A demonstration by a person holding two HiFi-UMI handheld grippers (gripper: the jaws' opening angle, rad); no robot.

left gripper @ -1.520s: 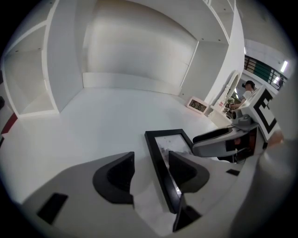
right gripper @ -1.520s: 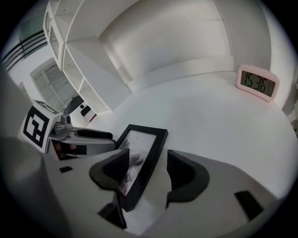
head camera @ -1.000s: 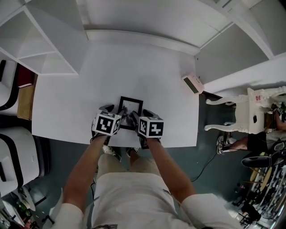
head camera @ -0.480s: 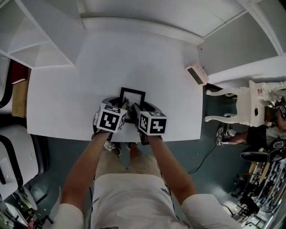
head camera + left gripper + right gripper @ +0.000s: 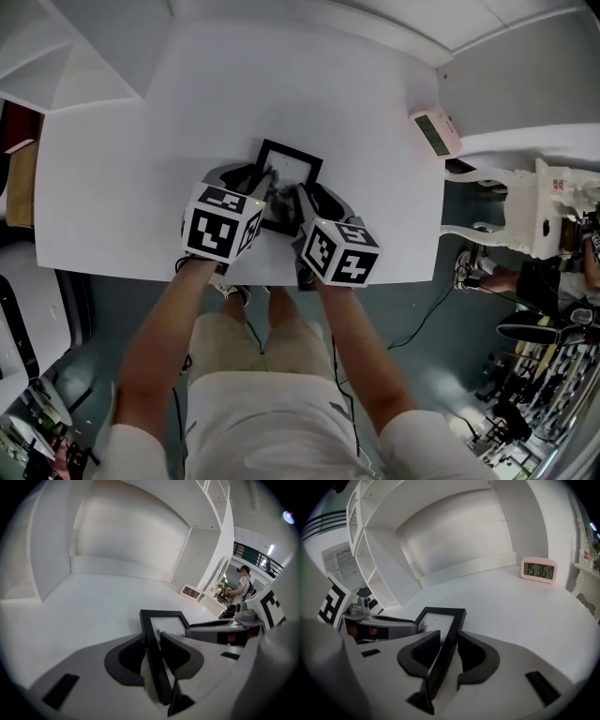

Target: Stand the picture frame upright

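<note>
A black picture frame (image 5: 298, 167) with a pale picture sits near the front edge of the white table (image 5: 141, 187), its far end angled to the right. My left gripper (image 5: 260, 184) grips its left bar (image 5: 151, 639), which runs between the dark pads (image 5: 129, 656). The right gripper (image 5: 302, 199) holds the right bar (image 5: 449, 641) in the same way. Both pairs of jaws have just been closing, and the pads now press on the bars. The frame's near end is hidden behind the marker cubes in the head view.
A pink digital clock (image 5: 437, 132) stands at the table's right edge, also visible as the clock (image 5: 539, 570). White shelving (image 5: 84, 56) rises at the back left. A white ornate chair (image 5: 525, 202) stands right of the table, and a person (image 5: 243, 581) is far off.
Both grippers' jaws have narrowed onto the frame's side bars. The marker cubes sit closer to the head camera, and the whole scene has shifted in that view.
</note>
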